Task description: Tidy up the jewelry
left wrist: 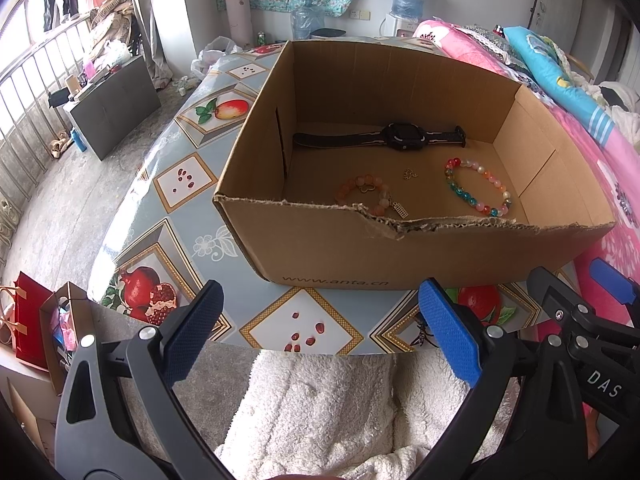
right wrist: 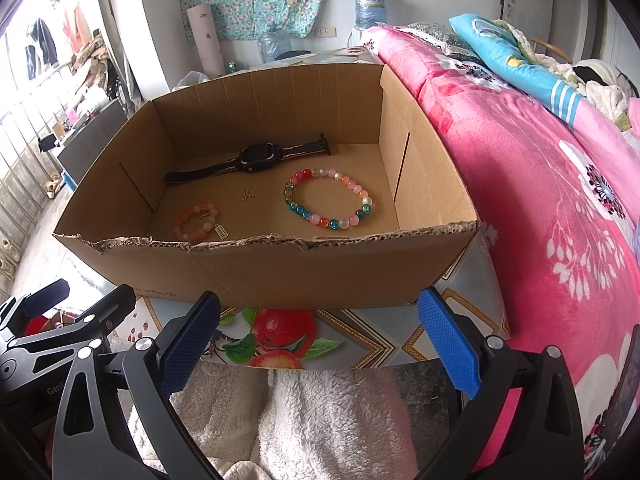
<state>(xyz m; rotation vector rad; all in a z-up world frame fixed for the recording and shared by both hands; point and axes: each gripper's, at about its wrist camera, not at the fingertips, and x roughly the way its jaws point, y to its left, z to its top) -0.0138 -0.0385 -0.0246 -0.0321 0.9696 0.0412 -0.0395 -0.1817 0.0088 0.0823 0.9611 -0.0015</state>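
Left wrist view shows your cardboard box (left wrist: 400,252) on the fruit-patterned surface (left wrist: 304,324), its near rim torn. Inside it, a black watch (left wrist: 394,138) lies flat at 12 o'clock, a multicoloured bead bracelet (left wrist: 478,186) at 3, a peach bead bracelet (left wrist: 366,194) with a small metal tag at 7. Mid-floor sits a tiny gold piece (left wrist: 409,175), perhaps a charm. Your left hand-held gripper (left wrist: 320,332) and right hand-held gripper (right wrist: 320,338) both gape wide, empty, short of the box.

Watch (left wrist: 400,138), bracelets inside cardboard box (left wrist: 400,256)
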